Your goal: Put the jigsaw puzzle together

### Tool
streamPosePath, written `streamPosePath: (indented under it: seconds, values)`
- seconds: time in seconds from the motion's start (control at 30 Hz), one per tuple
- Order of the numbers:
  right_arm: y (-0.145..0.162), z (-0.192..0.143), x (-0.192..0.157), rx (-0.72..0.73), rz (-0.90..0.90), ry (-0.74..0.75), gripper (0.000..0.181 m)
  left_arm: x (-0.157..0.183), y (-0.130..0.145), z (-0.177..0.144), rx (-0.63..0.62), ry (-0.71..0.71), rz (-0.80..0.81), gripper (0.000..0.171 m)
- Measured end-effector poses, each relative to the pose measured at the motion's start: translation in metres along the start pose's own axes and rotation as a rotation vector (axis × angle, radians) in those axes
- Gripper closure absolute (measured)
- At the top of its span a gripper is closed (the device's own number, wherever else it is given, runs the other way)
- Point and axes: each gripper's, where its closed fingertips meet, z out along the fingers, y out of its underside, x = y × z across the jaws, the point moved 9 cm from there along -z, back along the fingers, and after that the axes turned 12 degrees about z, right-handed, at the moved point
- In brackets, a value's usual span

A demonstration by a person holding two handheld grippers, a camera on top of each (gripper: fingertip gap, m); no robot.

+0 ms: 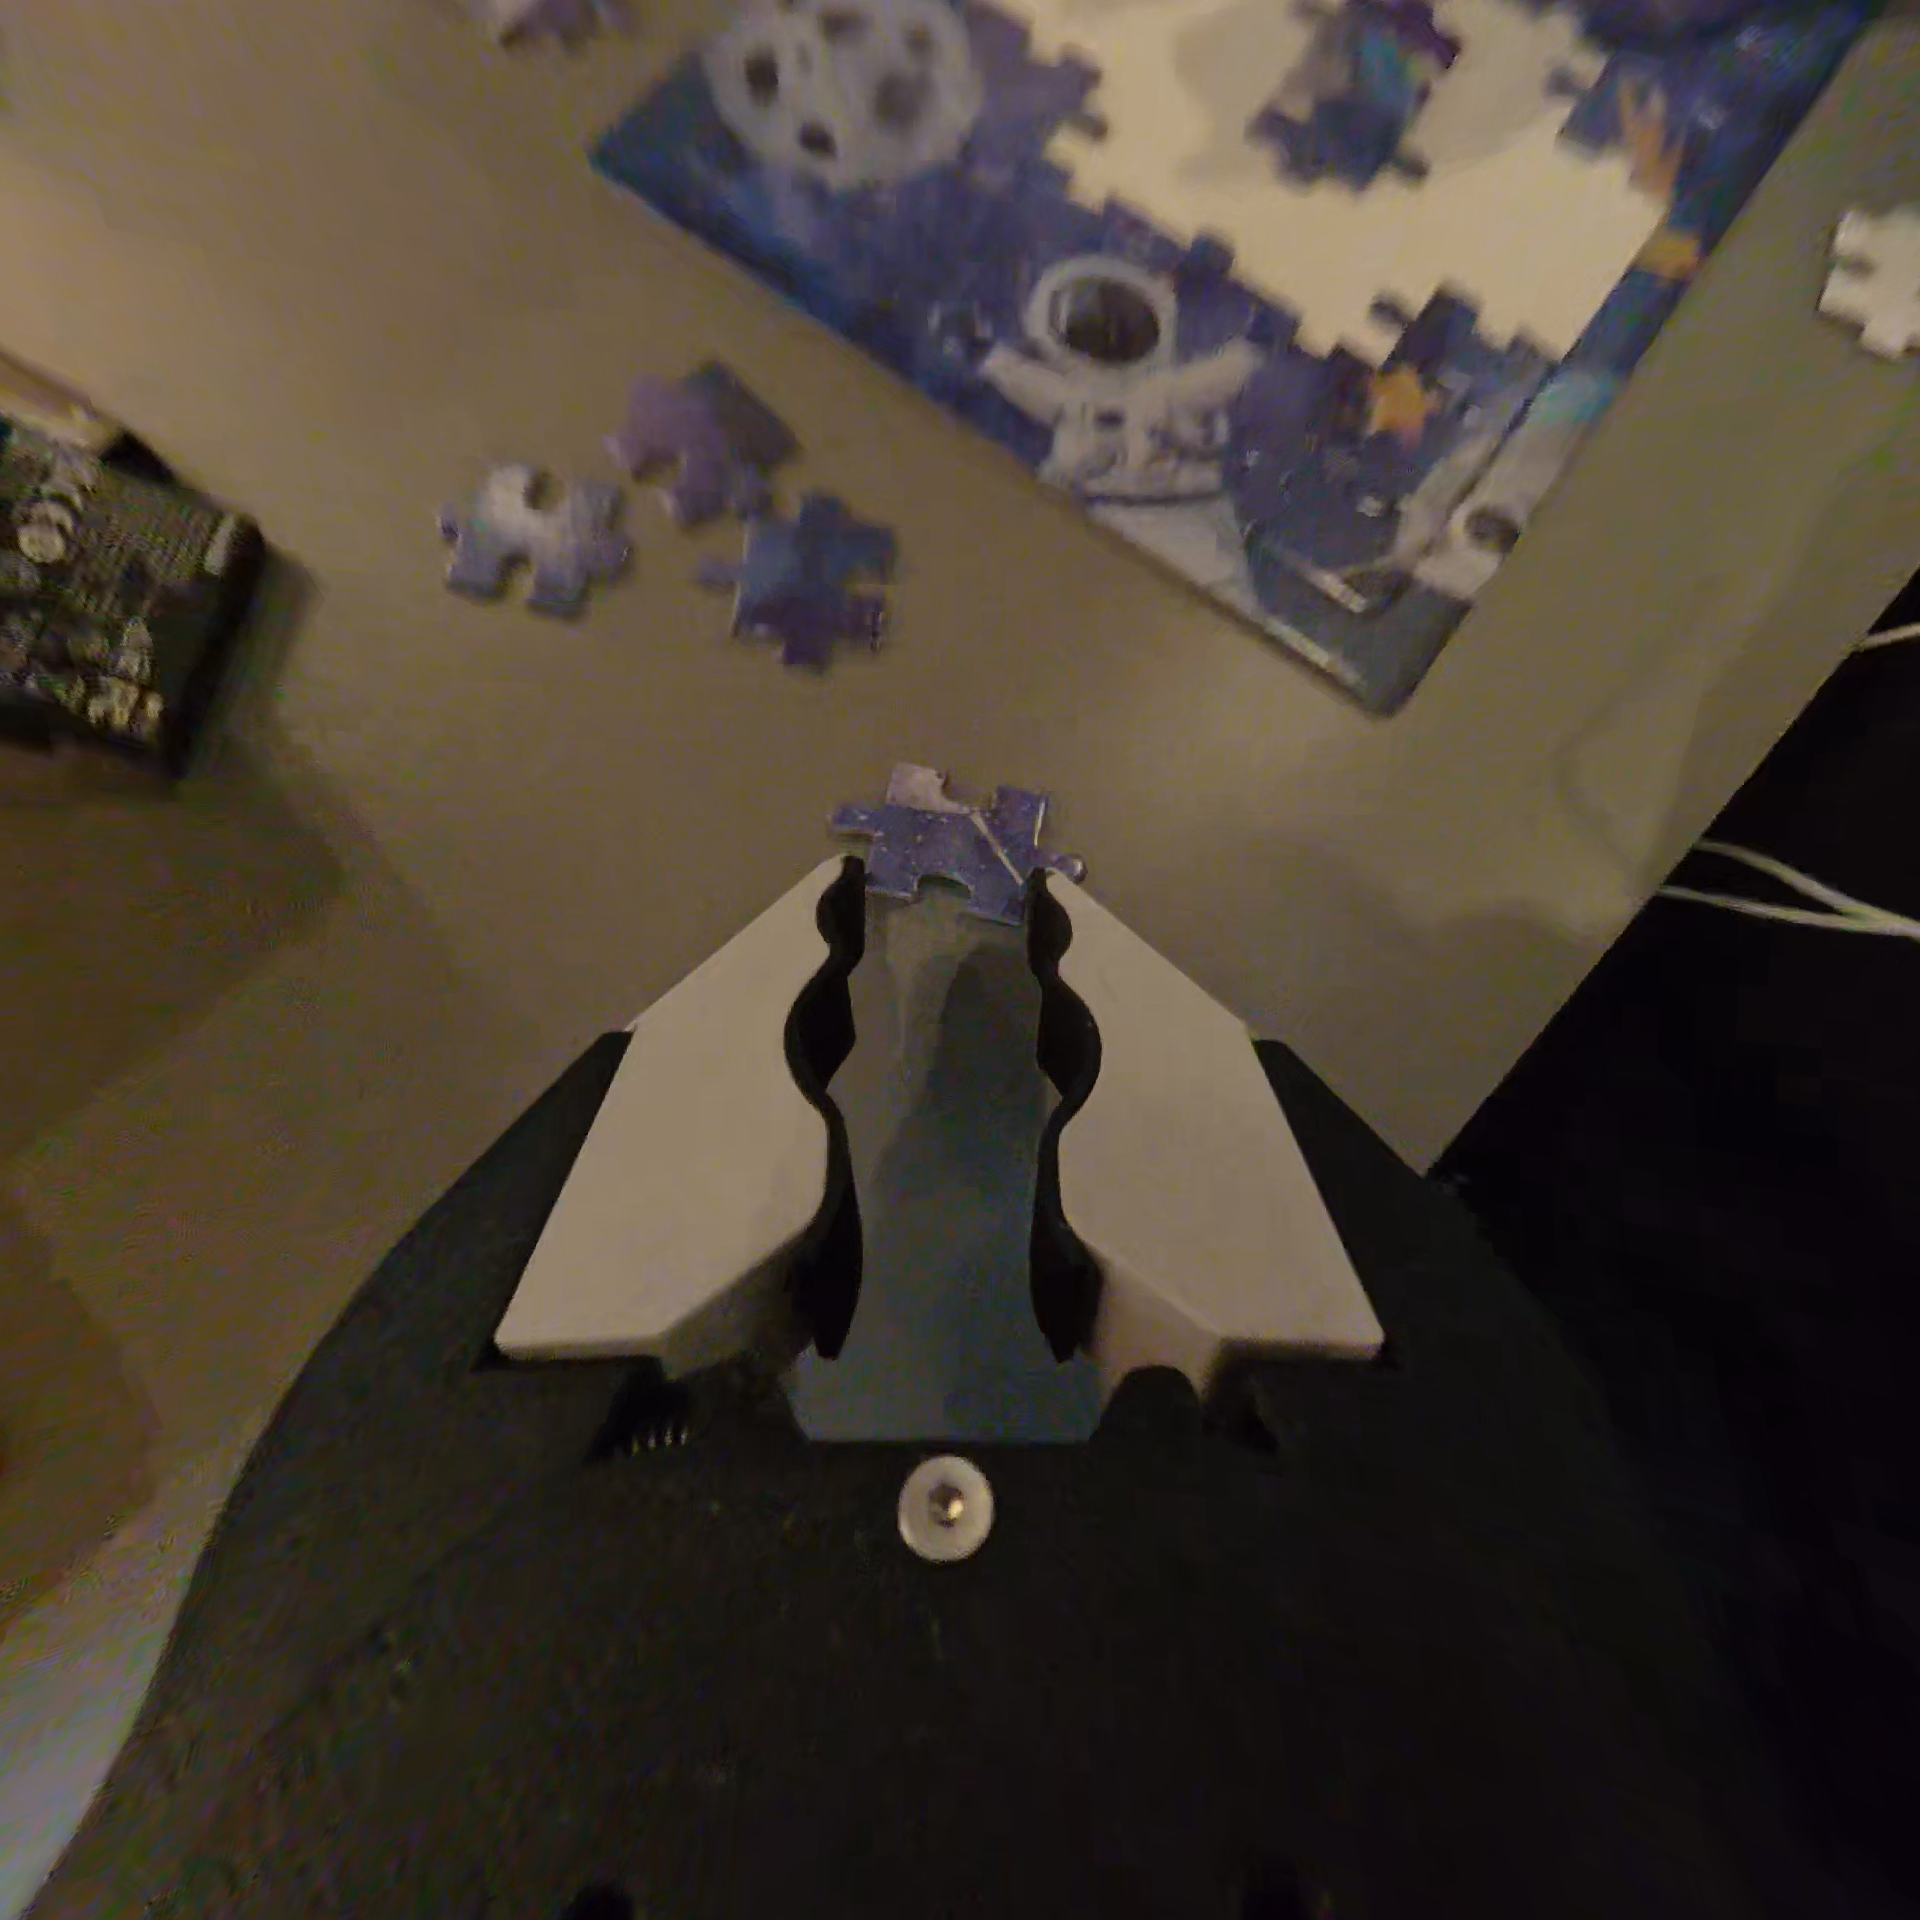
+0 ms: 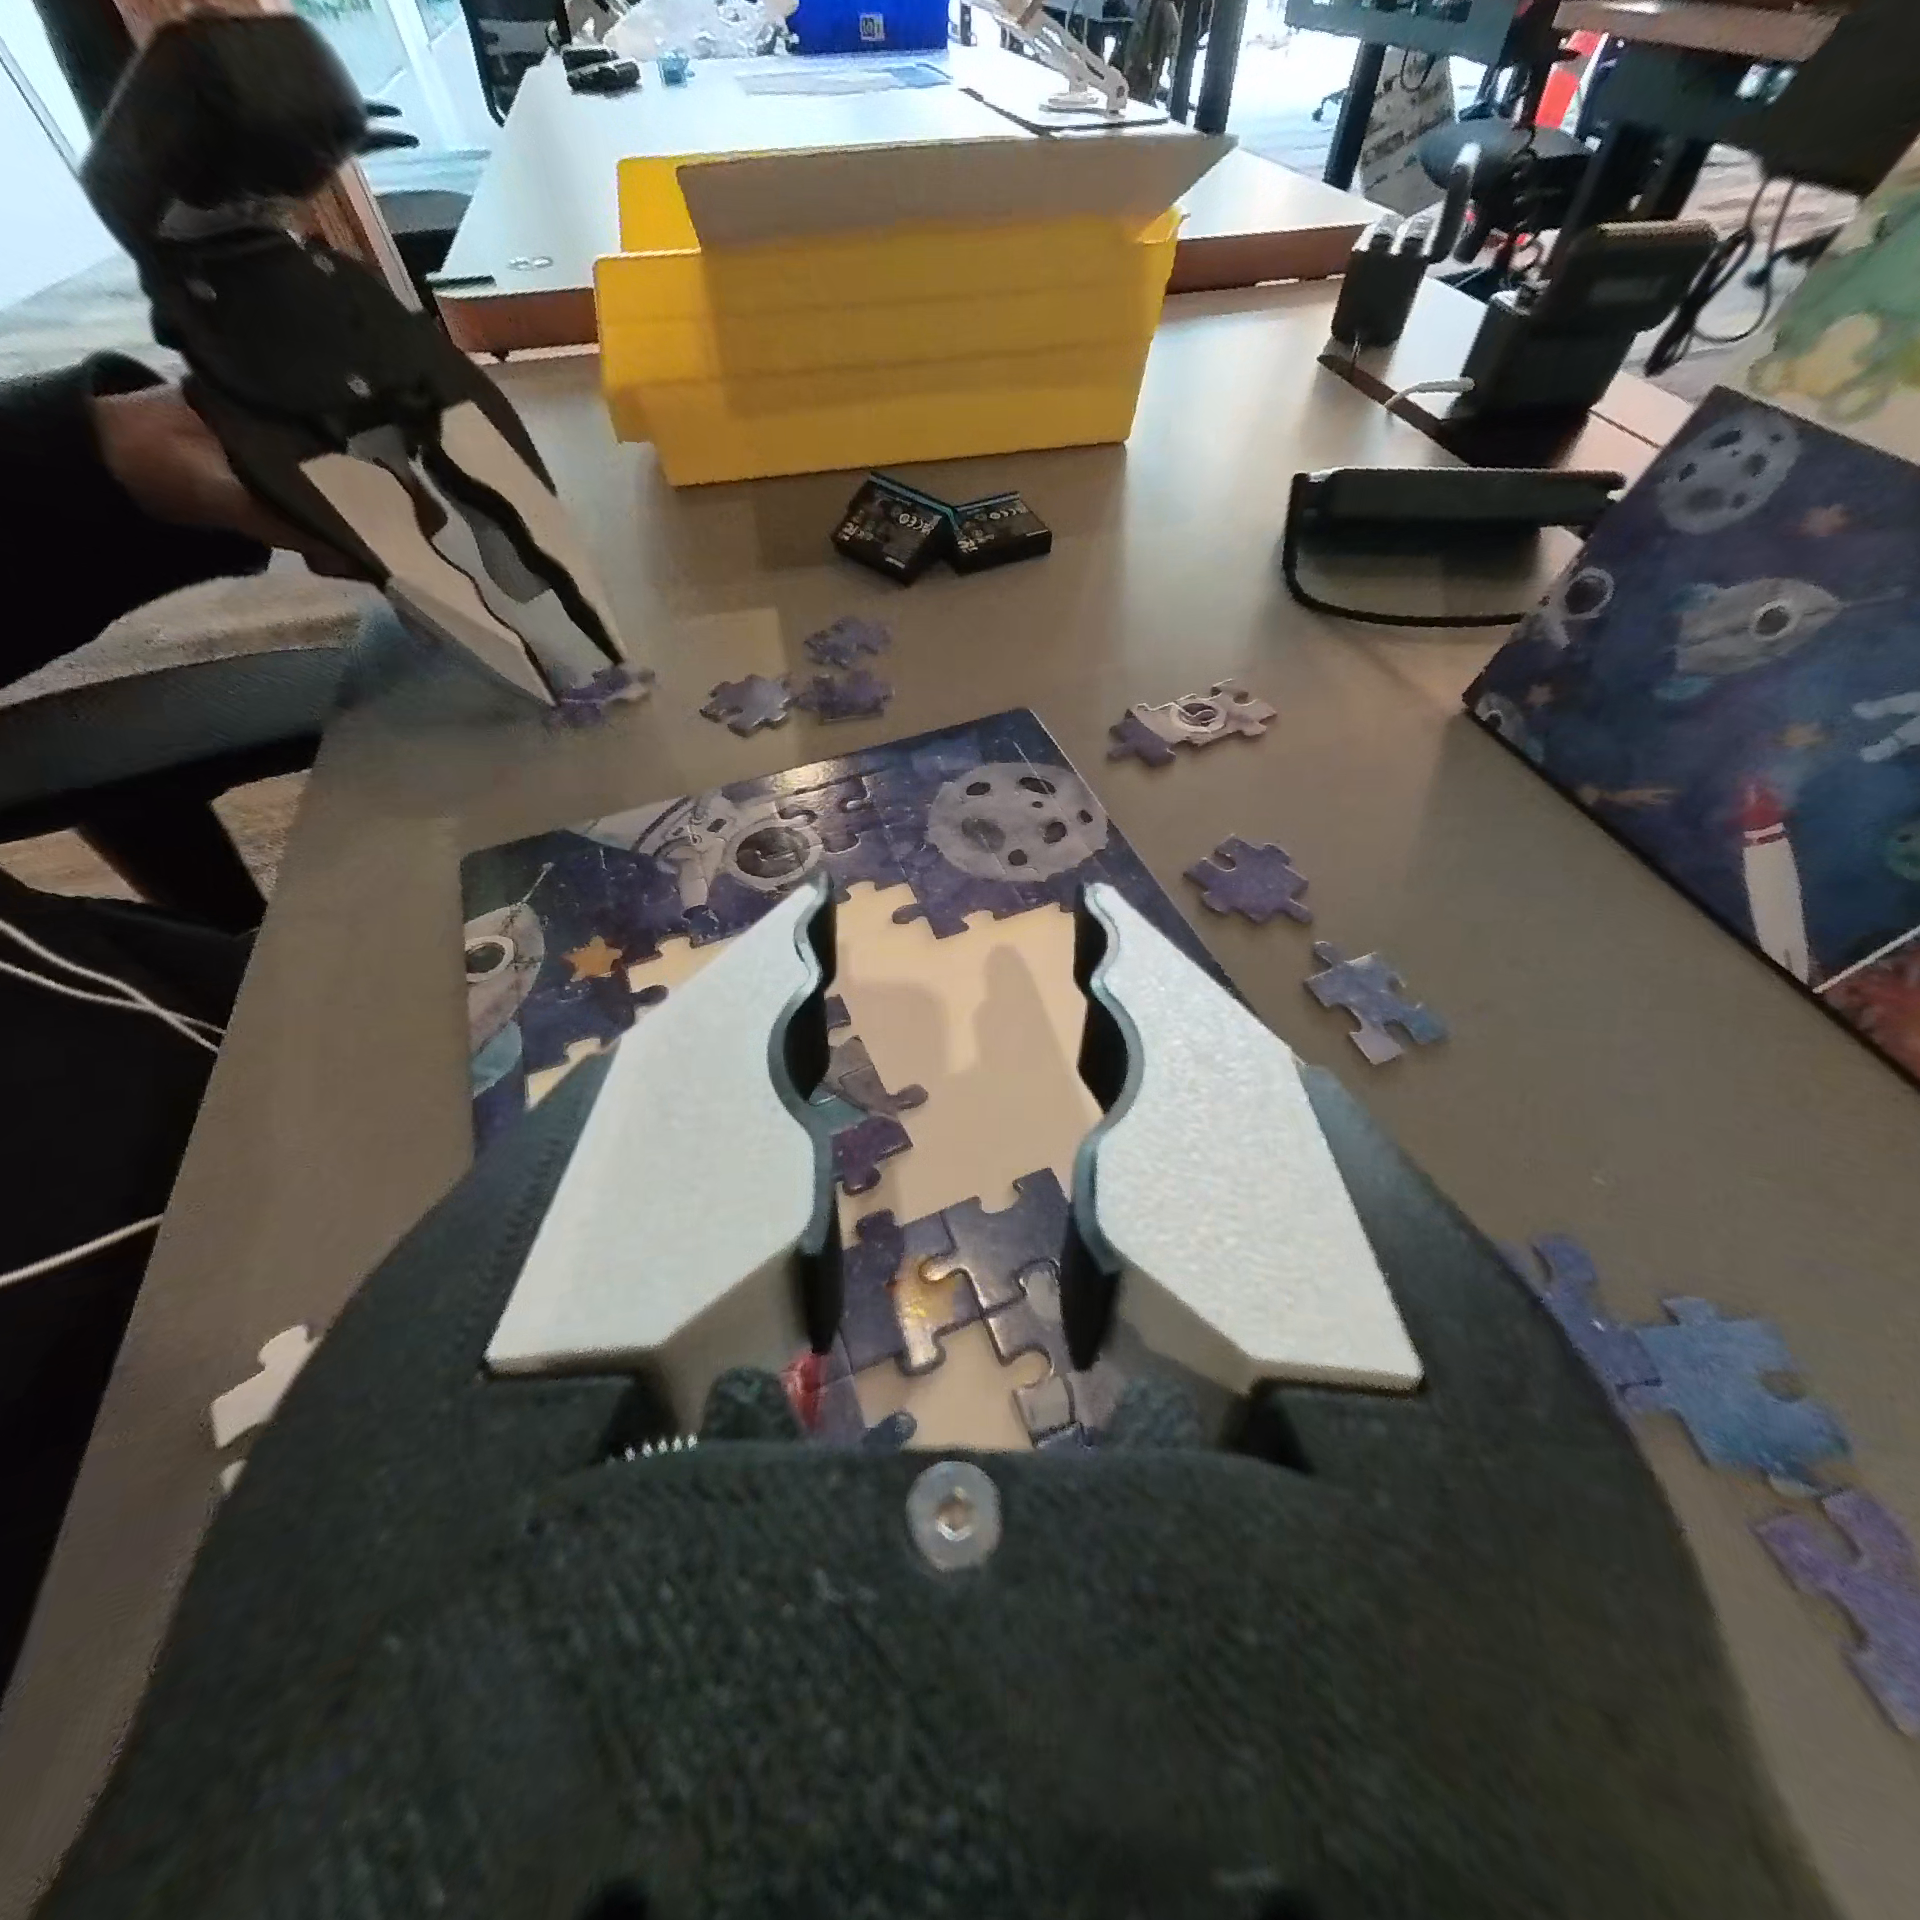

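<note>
Currently the left gripper [image 1: 951, 868] has its fingers clamped on one piece [image 1: 956, 840] at the surface [image 1: 416, 260], left of the puzzle [image 2: 831, 810]. Its gap [image 2: 956, 966] lies to the right, beneath the right gripper [image 2: 956, 914], whose fingers stand apart and empty.

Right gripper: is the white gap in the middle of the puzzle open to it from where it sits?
Probably yes. The right gripper hovers open over the puzzle's white gap; nothing lies between, and the left gripper is off beside it.
</note>
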Motion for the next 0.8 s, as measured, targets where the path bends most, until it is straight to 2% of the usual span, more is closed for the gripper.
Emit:
streamPosePath:
  seconds: [0.13,0.27,0.33,0.43,0.57,0.67,0.8]
  values:
    - [0.001,0.0,0.003,0.014,0.007,0.01,0.137,-0.013,0.005,-0.001,-0.002,-0.01,0.0,0.14]
    - [-0.006,-0.024,0.014,0.126,0.006,0.094,0.137,-0.023,-0.007,-0.009,0.03,-0.123,0.026,0.136]
    - [-0.01,-0.052,0.022,0.213,-0.03,0.209,0.138,-0.023,-0.021,-0.015,0.121,-0.142,0.002,0.136]
    - [-0.006,-0.114,0.046,0.312,-0.114,0.49,0.142,-0.019,-0.044,-0.02,0.279,-0.097,-0.035,0.136]
    - [0.024,-0.197,0.081,0.391,-0.009,0.783,0.147,-0.021,-0.08,-0.007,0.429,-0.069,-0.011,0.136]
    - [0.035,-0.228,0.086,0.484,0.072,0.871,0.156,-0.027,-0.112,0.016,0.452,-0.057,0.018,0.136]
    - [0.037,-0.238,0.086,0.577,0.142,0.848,0.16,-0.037,-0.154,0.045,0.496,-0.117,0.078,0.136]
